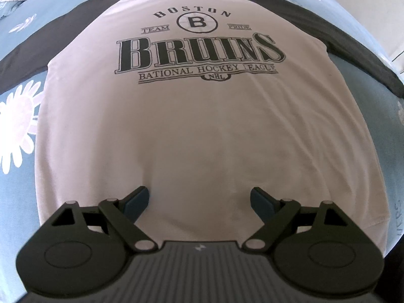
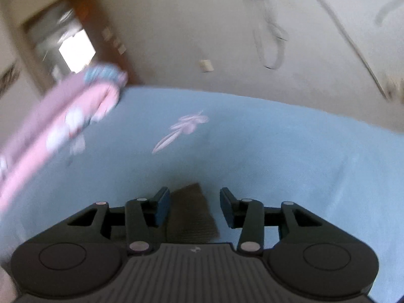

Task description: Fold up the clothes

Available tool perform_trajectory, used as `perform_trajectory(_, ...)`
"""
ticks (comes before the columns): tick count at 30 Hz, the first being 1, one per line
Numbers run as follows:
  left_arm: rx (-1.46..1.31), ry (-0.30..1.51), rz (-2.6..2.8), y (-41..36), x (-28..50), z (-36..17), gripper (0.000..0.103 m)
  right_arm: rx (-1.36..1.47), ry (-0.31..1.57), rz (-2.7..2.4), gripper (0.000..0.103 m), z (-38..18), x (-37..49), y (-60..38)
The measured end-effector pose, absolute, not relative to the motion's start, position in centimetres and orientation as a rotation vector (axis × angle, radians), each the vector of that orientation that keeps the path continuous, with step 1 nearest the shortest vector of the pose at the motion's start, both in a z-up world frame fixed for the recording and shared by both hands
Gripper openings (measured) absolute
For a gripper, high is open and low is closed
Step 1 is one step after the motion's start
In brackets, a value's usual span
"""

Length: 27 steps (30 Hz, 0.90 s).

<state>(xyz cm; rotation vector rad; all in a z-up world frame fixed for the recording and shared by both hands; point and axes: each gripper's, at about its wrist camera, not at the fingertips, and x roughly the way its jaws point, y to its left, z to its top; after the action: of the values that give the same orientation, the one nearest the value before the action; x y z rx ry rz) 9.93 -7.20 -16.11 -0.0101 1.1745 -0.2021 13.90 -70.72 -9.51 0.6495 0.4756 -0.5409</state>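
Pretty much at the start here: the left gripper (image 1: 199, 202) hangs over the hem end of the shirt (image 1: 192, 131) with its jaws spread wide and nothing between them, and the shirt lies flat, print up, on the blue bed (image 1: 20, 166), sleeves out, no fold in it yet. The right gripper (image 2: 194, 207) has its jaws apart too, with a dark sleeve end (image 2: 193, 214) lying loose between them, not pinched. So I'd say spreading is done and all the folding is left.

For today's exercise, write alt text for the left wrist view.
A white Bruins T-shirt with dark sleeves lies flat, print up, on a blue floral bedsheet. The left claw hangs open over the shirt's lower part.
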Motion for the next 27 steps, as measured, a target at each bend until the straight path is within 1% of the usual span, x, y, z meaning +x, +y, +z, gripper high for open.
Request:
perform_trajectory(3,0.009,1.173,-0.209,-7.5,9.9,-16.1,0.087,0.819,0.523,-0.468,0.049,-11.2,13.0,-71.7)
perform_trajectory(5,0.001,1.177,-0.211,-7.6,9.9,-16.0,0.087,0.857,0.551,-0.465,0.049,-12.2,13.3,-71.6)
perform_trajectory(7,0.003,1.181,-0.216,-7.6,9.9,-16.0,0.087,0.905,0.541,-0.442,0.048,-12.9,13.8,-71.5)
perform_trajectory(8,0.006,1.182,-0.216,-7.7,9.9,-16.0,0.087,0.933,0.532,-0.438,0.042,-13.2,14.0,-71.5)
perform_trajectory(9,0.009,1.184,-0.215,-7.7,9.8,-16.0,0.087,0.961,0.522,-0.435,0.021,-13.5,14.3,-71.4)
perform_trajectory(10,0.009,1.185,-0.214,-7.7,9.8,-16.0,0.087,0.972,0.516,-0.432,0.014,-13.7,14.6,-71.3)
perform_trajectory(12,0.008,1.186,-0.214,-7.7,9.8,-16.0,0.087,0.906,0.517,-0.48,0.011,-13.1,15.0,-70.9)
perform_trajectory(17,0.021,1.184,-0.216,-7.9,9.9,-16.2,0.087,0.698,0.544,-0.602,0.012,-11.9,15.4,-69.8)
perform_trajectory(19,0.022,1.185,-0.221,-7.9,10.0,-16.1,0.087,0.649,0.598,-0.63,0.025,-12.0,16.0,-69.6)
perform_trajectory(20,0.016,1.185,-0.224,-7.9,10.0,-16.1,0.087,0.643,0.606,-0.664,0.028,-11.8,15.9,-69.7)
perform_trajectory(22,0.0,1.189,-0.224,-7.7,10.0,-16.1,0.087,0.611,0.552,-0.759,0.03,-10.6,14.7,-70.1)
perform_trajectory(24,0.007,1.191,-0.227,-7.7,10.0,-16.1,0.087,0.569,0.458,-0.778,0.031,-9.3,14.2,-70.7)
perform_trajectory(25,0.017,1.192,-0.23,-7.8,10.0,-16.1,0.087,0.557,0.448,-0.739,0.033,-9.0,14.7,-71.2)
perform_trajectory(27,0.028,1.193,-0.228,-8.0,10.0,-16.2,0.087,0.526,0.52,-0.65,0.041,-9.0,17.2,-72.3)
